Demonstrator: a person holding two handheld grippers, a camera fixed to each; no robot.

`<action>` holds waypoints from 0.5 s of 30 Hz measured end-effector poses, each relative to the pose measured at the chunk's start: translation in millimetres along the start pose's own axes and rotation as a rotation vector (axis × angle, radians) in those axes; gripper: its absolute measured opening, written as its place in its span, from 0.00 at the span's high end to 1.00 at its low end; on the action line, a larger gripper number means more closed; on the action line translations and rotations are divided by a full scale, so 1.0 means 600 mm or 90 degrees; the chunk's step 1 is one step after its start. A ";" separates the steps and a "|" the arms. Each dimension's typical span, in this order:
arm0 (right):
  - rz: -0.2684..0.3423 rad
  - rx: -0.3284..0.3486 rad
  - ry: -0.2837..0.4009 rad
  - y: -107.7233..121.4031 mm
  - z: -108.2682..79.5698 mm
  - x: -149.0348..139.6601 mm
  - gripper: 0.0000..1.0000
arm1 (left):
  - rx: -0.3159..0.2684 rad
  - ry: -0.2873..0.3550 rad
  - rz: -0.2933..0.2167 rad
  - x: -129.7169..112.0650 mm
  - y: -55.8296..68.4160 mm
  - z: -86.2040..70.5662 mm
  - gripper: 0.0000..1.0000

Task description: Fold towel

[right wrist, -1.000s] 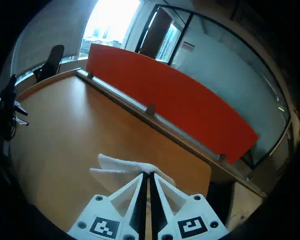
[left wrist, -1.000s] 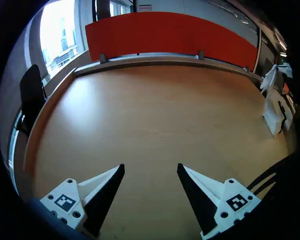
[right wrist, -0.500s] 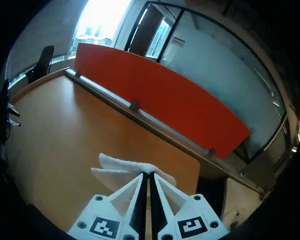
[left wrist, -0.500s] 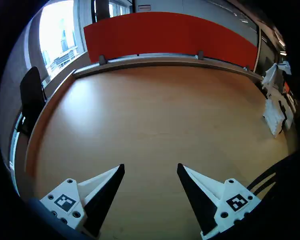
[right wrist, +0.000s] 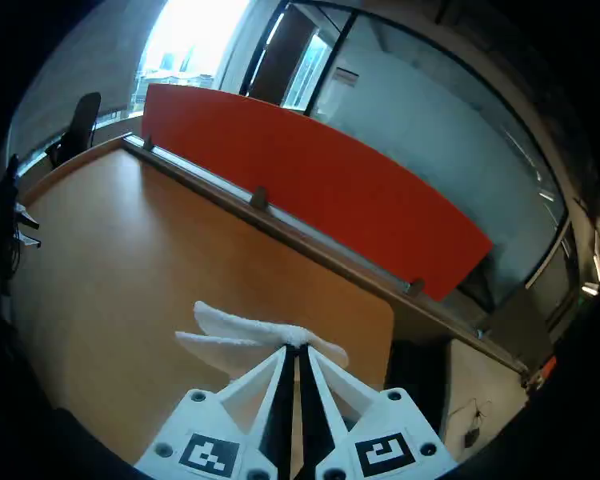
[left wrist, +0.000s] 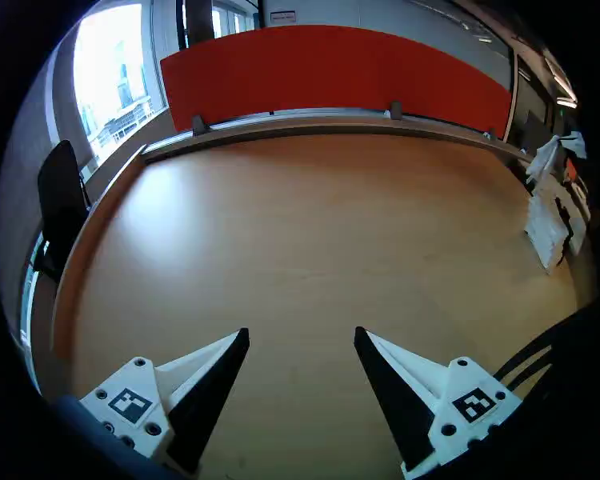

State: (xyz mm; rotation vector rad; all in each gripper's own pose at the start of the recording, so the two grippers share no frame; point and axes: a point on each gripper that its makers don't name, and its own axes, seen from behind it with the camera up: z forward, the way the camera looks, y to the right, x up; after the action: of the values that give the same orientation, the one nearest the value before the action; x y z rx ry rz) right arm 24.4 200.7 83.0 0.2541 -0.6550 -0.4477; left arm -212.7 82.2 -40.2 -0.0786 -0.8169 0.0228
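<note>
Right gripper view: you're picking up, right gripper [right wrist: 298,350] pinching the towel [right wrist: 244,338]; left gripper [left wrist: 300,331], fingers [left wrist: 212,384] spread, hangs well apart from the towel and should take a free corner next.

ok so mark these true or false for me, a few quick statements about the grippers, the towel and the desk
1. The right gripper is shut on the white towel. True.
2. The left gripper also grips the towel. False: it is open, with nothing between its fingers, over the bare wooden table.
3. The divider along the far edge of the table is blue. False: it is red.
4. A black chair stands off the table's end, near the window. True.
</note>
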 end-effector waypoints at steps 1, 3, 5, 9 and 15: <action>0.005 -0.002 -0.004 0.002 -0.006 -0.012 0.96 | -0.001 0.000 0.001 0.001 0.001 0.000 0.02; 0.014 -0.005 -0.012 0.005 -0.017 -0.033 0.96 | -0.002 0.001 0.004 0.002 0.003 0.000 0.02; 0.026 -0.008 -0.027 0.007 -0.028 -0.064 0.96 | -0.004 0.001 0.005 0.003 0.006 0.000 0.02; 0.048 -0.014 -0.060 0.004 -0.047 -0.131 0.96 | -0.007 -0.001 0.008 0.001 0.012 0.000 0.03; 0.091 -0.026 -0.103 -0.005 -0.060 -0.219 0.96 | -0.009 -0.004 0.014 -0.004 0.017 -0.001 0.02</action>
State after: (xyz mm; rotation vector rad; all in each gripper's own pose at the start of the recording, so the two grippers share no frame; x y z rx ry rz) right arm -46.0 263.6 -15.3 0.1324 -0.8157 -0.3461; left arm -213.6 92.4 -43.2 -0.1018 -0.8221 0.0383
